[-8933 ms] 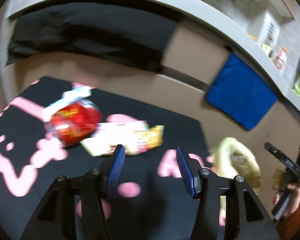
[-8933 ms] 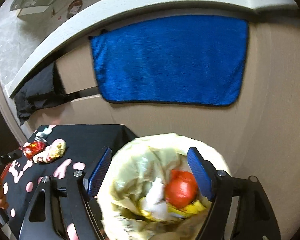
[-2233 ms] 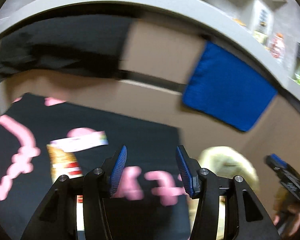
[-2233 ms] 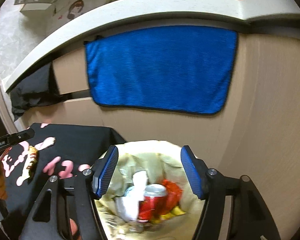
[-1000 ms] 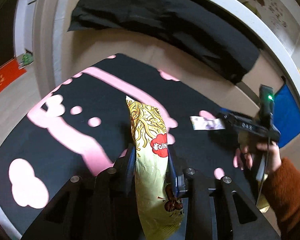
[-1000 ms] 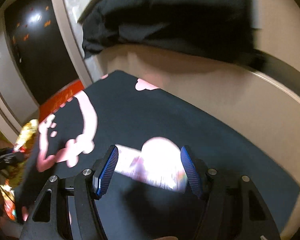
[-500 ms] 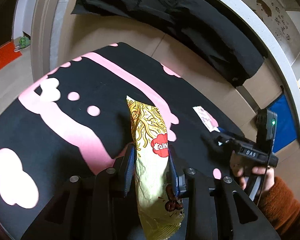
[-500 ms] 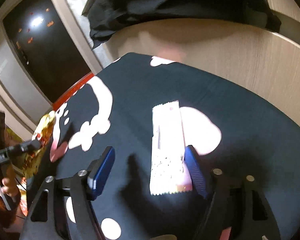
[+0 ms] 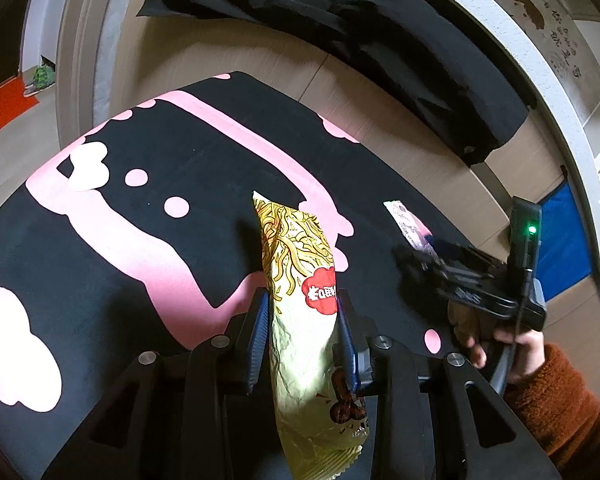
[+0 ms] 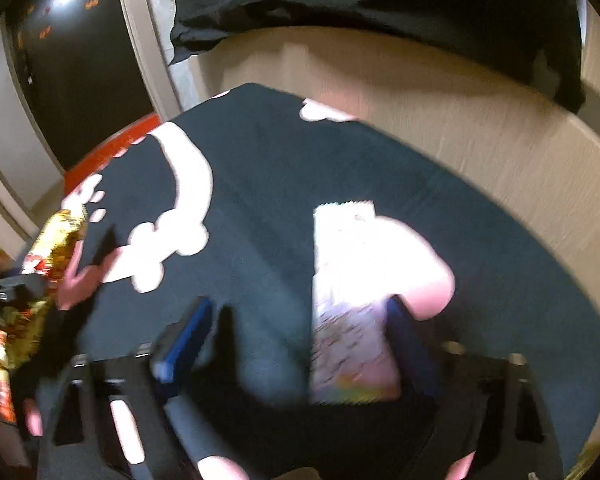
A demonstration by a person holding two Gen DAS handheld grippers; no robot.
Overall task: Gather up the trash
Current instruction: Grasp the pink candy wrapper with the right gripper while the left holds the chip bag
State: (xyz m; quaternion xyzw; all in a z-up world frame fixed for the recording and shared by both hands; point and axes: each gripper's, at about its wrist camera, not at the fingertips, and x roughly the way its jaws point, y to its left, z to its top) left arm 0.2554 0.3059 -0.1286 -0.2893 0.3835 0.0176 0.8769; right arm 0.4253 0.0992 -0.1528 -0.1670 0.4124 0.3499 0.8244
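My left gripper (image 9: 302,312) is shut on a yellow noodle snack packet (image 9: 300,264), held upright above the black and pink mat (image 9: 140,260). A flat white wrapper (image 10: 348,300) lies on the mat (image 10: 260,160) between the blue pads of my right gripper (image 10: 300,308). Those jaws are closing; the left pad stands well clear of the wrapper. The left wrist view shows the wrapper (image 9: 406,222) poking out past the right gripper (image 9: 416,250), held by a hand in an orange sleeve (image 9: 560,408). The packet (image 10: 56,240) shows at the right wrist view's left edge.
Behind the mat, a black cloth (image 9: 340,12) hangs over the white counter edge above a wooden cabinet front (image 10: 480,140). A blue towel (image 9: 560,248) hangs at the right. A dark doorway (image 10: 60,60) and a red floor mat (image 9: 0,108) lie to the left.
My right gripper has come down over the white wrapper, which now lies between its jaws. The left gripper has kept the noodle packet and barely moved.
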